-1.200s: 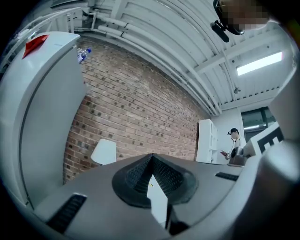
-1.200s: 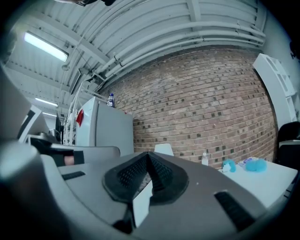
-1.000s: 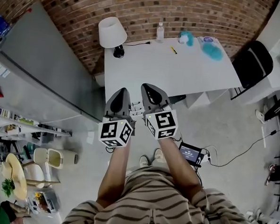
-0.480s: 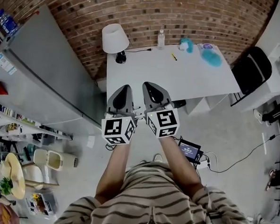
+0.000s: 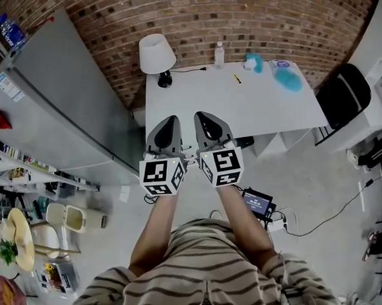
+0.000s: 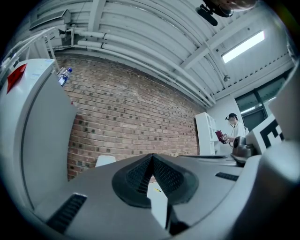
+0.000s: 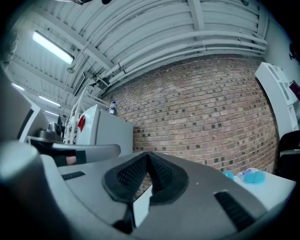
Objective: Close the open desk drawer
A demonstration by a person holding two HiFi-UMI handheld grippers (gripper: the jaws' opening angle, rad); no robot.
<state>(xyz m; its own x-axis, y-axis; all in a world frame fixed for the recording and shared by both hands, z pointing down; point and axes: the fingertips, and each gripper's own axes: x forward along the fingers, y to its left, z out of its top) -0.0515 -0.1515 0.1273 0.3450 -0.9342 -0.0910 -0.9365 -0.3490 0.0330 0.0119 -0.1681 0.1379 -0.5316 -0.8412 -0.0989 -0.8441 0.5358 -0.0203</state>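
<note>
Nearest you, your forearms reach out from a striped shirt. Your left gripper [image 5: 169, 120] and right gripper [image 5: 203, 116] hang side by side, close together, over the near edge of the white desk [image 5: 246, 100]. Each gripper's own view shows its ribbed pads pressed together at the tips with nothing held between them, which the head view cannot show. The grippers cover the part of the near edge below them, and no view shows the desk drawer clearly enough to place it.

On the floor by your right arm lies a small device with a lit screen [image 5: 257, 202].

Along the desk's far edge, from the left corner, stand a white lamp [image 5: 153, 48], a clear bottle [image 5: 219, 53], a yellow pen [image 5: 236, 77] and some teal things [image 5: 289, 77]. A grey fridge [image 5: 65, 96] stands left of the desk and a black chair [image 5: 346, 93] to its right. A brick wall [image 5: 205, 20] runs behind.

Only the left gripper view shows a distant person [image 6: 233, 129] beside a white shelf unit. Only the right gripper view shows a bottle on the fridge top [image 7: 112, 107].
</note>
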